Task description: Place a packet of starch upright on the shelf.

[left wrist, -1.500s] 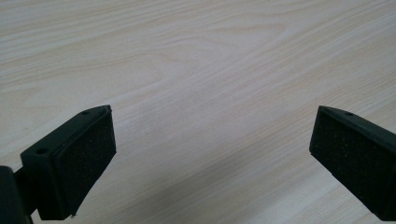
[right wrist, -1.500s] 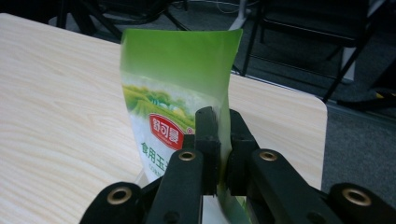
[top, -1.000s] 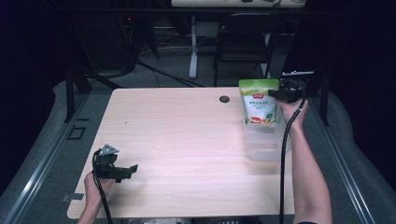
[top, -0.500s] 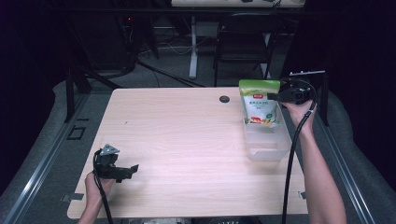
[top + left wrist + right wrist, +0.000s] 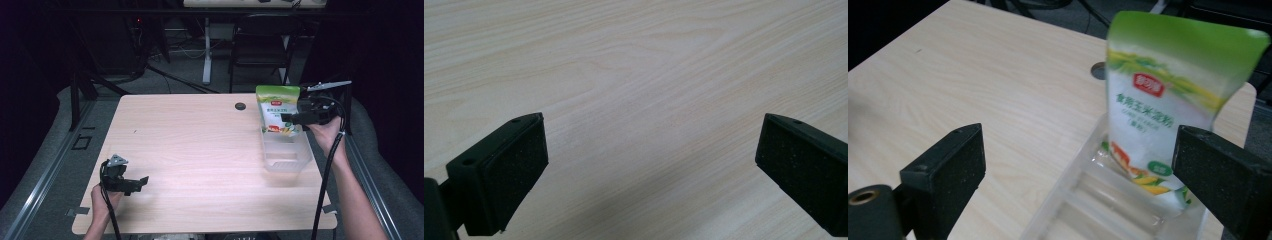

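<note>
1. Green pouch (image 5: 276, 110) stands upright in the far end of the clear tray (image 5: 286, 159).
2. Right gripper (image 5: 286, 119), spread wide, sits just beside it, maybe touching.
3. Left gripper (image 5: 142, 180), also spread, is well apart over bare counter (image 5: 200, 150).

The right gripper (image 5: 287, 118) covers the pouch's (image 5: 276, 107) 3 o'clock edge in the high view. In the right gripper view, the clear tray (image 5: 1068, 210) is cut off at 6 o'clock, and the pouch's small print is blurred.
</note>
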The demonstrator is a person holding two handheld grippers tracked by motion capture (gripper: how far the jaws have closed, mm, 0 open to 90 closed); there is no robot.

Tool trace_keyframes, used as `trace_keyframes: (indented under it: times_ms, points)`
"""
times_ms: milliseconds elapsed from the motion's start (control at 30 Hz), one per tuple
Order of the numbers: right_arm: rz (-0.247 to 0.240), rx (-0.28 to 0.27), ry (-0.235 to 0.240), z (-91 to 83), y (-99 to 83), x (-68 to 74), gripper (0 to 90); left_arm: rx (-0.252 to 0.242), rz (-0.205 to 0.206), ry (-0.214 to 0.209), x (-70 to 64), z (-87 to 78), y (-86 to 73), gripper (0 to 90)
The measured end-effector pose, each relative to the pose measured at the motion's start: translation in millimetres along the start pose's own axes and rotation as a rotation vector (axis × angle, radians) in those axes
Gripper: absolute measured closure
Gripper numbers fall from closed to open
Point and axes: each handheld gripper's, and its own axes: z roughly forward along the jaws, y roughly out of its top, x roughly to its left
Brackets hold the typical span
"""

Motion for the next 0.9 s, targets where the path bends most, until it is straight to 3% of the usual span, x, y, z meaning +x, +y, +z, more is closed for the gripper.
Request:
trace_keyframes:
  times_ms: [533,900]
  points:
    - [-0.175,0.04,0.074,-29.9,-40.6,82.4,4.6,0.001,-0.001,-0.001,-0.9,-1.3,-0.1,0.4]
    - [-0.206,0.11,0.127,-16.6,-91.0,117.2,4.4,-0.004,0.001,-0.007,-1.9,-1.2,0.4,0.4]
